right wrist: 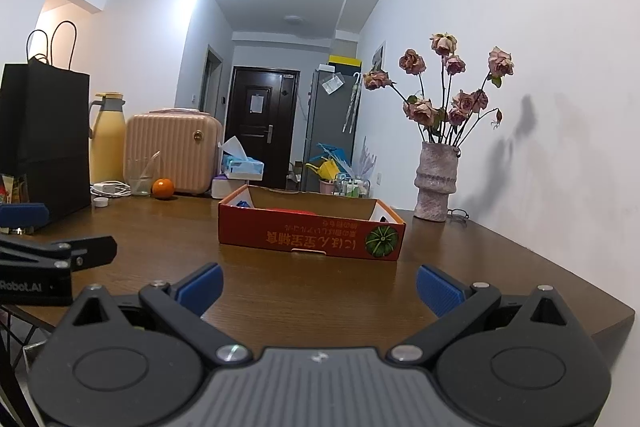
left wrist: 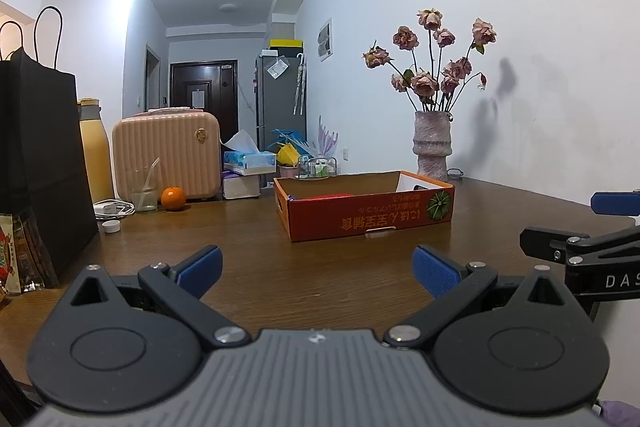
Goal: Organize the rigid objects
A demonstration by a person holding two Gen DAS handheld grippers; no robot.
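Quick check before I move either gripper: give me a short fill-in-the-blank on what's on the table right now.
1. The orange cardboard box has a printed picture of a green ____ on its front.
2. The orange fruit sits beside a clear ____ holding a straw.
3. The vase holds dried ____.
4. Both the left gripper and right gripper are ____ and hold nothing.

Missing words: pumpkin; glass; roses; open

The orange box (left wrist: 364,213) walls hide most of its red contents (left wrist: 332,195).
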